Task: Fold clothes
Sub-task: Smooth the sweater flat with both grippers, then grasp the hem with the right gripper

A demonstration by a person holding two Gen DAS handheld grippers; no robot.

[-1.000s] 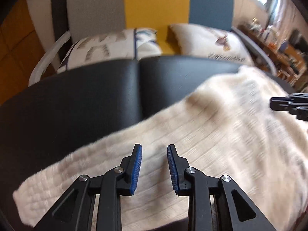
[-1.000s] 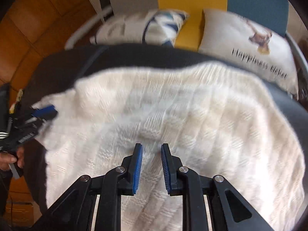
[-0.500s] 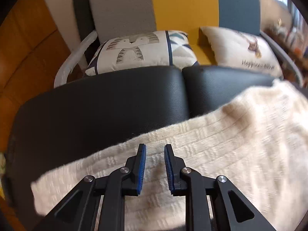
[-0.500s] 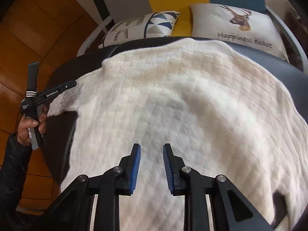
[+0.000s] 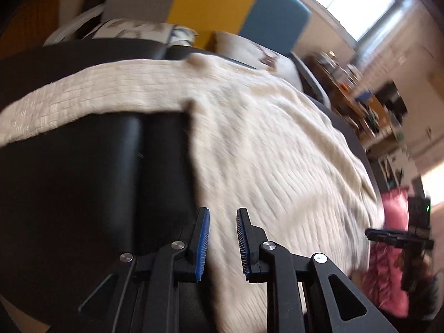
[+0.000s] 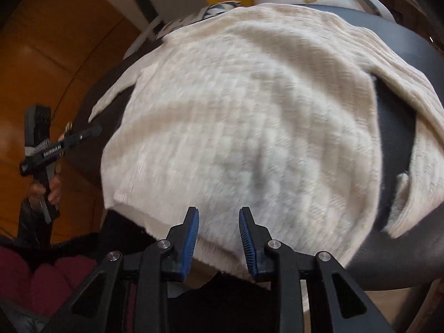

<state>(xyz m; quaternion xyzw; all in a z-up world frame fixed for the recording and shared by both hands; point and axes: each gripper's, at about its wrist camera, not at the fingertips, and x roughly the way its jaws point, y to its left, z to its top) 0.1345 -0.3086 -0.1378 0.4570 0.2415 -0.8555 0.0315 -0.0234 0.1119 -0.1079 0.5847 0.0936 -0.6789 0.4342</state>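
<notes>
While cream sweater [image 6: 249,116] lies spread on black seat [image 5: 83,180], left tool [image 5: 222,241] and right tool [image 6: 219,238], its jaws just widened, both gape empty.

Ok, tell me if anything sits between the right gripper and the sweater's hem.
Nothing visible does. The right gripper hangs with its jaws apart, just opening, directly over the near hem of the cream sweater, which lies spread on the black cushion. No other item lies on that edge.
</notes>
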